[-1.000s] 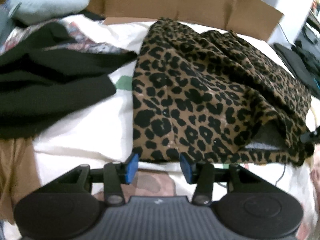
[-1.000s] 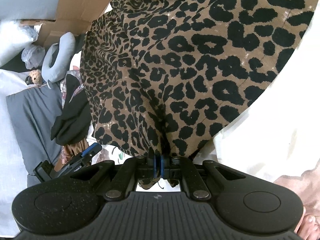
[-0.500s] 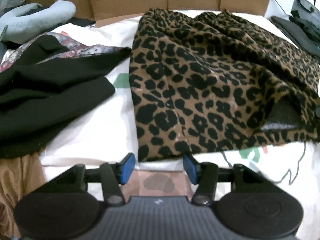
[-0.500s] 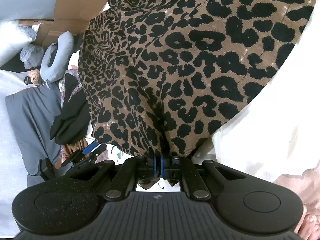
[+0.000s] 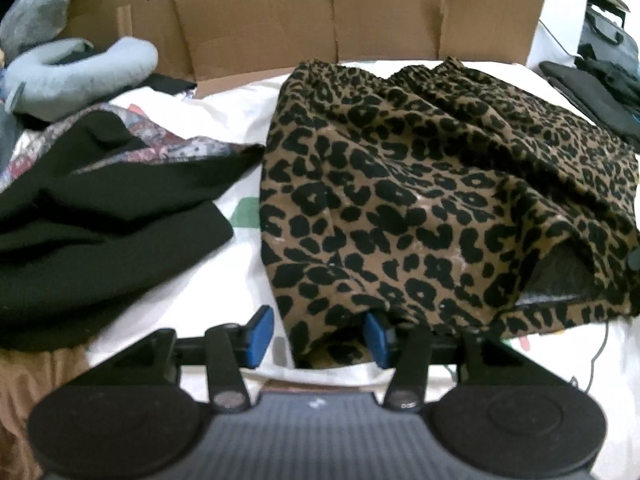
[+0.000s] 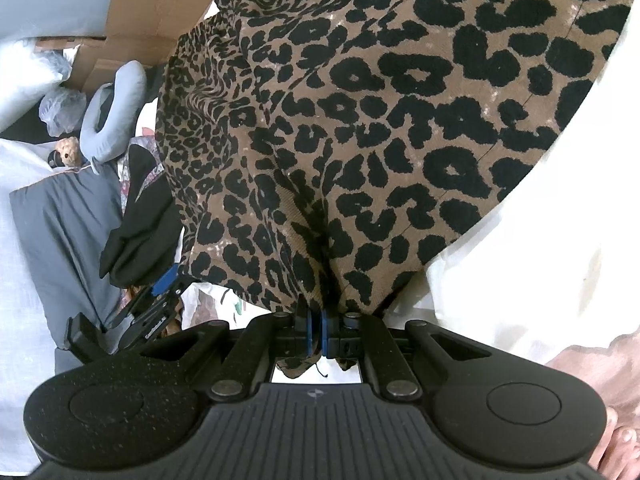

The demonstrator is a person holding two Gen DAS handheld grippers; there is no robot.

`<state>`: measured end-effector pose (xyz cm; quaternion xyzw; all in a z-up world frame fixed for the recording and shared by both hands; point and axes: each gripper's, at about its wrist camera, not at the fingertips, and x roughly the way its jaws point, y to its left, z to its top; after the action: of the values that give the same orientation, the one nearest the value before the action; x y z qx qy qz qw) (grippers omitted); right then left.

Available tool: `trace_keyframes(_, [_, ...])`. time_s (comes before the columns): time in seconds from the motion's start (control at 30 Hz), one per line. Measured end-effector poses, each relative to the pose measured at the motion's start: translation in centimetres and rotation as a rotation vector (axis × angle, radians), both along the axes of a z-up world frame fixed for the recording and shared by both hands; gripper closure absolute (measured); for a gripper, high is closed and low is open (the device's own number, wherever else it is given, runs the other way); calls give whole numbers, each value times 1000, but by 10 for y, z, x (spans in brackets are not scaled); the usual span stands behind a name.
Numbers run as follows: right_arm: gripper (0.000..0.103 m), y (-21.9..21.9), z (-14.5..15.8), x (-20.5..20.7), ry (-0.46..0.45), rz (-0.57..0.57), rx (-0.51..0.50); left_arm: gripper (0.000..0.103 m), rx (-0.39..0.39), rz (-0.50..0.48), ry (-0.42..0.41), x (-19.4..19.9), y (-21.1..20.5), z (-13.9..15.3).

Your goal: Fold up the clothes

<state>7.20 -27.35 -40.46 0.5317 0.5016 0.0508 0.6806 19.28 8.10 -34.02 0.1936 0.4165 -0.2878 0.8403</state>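
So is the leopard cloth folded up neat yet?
Not yet. The leopard cloth lies rumpled, with wrinkles and one corner flipped over showing grey inside.

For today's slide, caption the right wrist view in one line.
Right gripper shut on the leopard-print garment's corner, the left gripper beside its other near corner.

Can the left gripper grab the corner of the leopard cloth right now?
Probably yes. The left gripper is open, and the leopard-print garment has its near corner already lying between the blue fingers, with nothing blocking it.
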Motion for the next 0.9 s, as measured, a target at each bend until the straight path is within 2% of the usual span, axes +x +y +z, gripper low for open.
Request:
trace_keyframes(0.13, [101, 0, 2, 1, -1, 4, 9, 51, 22, -24, -18, 0, -11, -5])
trace_keyframes(0.17, [101, 0, 1, 1, -1, 4, 12, 58, 22, -29, -21, 0, -12, -5])
trace_keyframes(0.2, [101, 1, 1, 1, -2, 3, 14, 76, 17, -33, -22, 0, -13, -4])
trace_keyframes(0.27, [101, 2, 0, 2, -3, 7, 13, 100, -11, -11, -18, 4, -10, 1])
trace_keyframes(0.43, [101, 5, 1, 4, -4, 29, -2, 101, -108, 107, -26, 16, 15, 20])
trace_keyframes(0.6, [101, 4, 1, 7, -4, 44, -9, 102, -235, 246, 4, 22, 50, 35])
trace_keyframes(0.77, [102, 12, 1, 12, -12, 80, 10, 102, -403, 425, 92, 31, 88, 31])
trace_keyframes(0.8, [102, 13, 0, 13, -7, 80, 19, 102, -420, 454, 112, 33, 93, 27])
trace_keyframes(0.83, [102, 14, -1, 14, -3, 82, 23, 101, -404, 460, 118, 34, 94, 23])
trace_keyframes(0.9, [101, 15, -3, 16, 7, 90, 23, 96, -338, 434, 107, 34, 88, 17])
